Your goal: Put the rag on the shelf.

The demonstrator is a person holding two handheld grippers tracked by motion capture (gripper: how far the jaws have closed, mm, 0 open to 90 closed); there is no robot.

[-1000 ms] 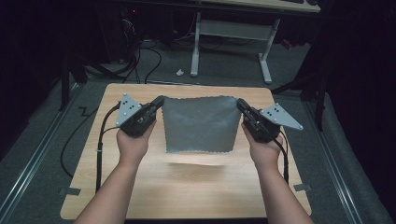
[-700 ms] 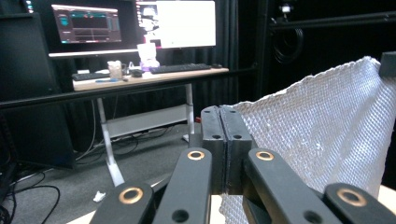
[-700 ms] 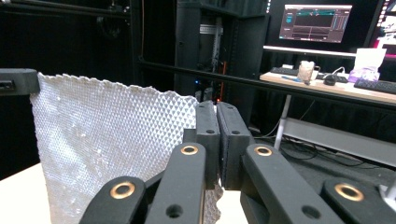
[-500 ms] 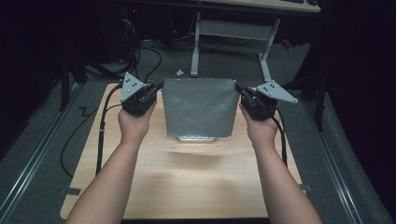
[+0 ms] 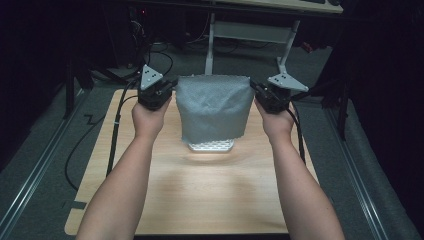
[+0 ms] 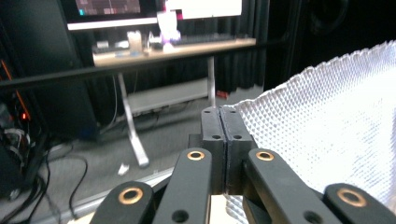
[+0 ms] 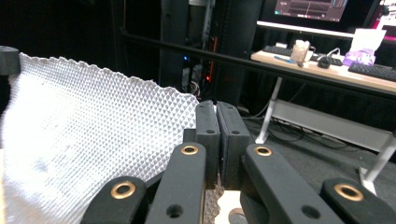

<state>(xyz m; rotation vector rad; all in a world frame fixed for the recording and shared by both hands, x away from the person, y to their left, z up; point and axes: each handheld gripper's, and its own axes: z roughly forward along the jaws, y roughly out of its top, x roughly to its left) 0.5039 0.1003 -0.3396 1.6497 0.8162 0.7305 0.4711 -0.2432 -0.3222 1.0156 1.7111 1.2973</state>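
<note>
A grey cloth (image 5: 212,110) with a raised diamond weave hangs upright over the far half of the wooden table (image 5: 200,195), stretched between the two grippers, its lower edge lying folded on the tabletop. The left gripper (image 5: 169,91) is clamped tight on the cloth's upper left corner and the right gripper (image 5: 255,90) on its upper right corner, the jaws of each pressed together on the fabric in its own gripper view. No brand, label or readable writing shows on the cloth or the grippers; the monitor (image 7: 312,9) on the desk (image 7: 327,70) behind is too blurred to read.
</note>
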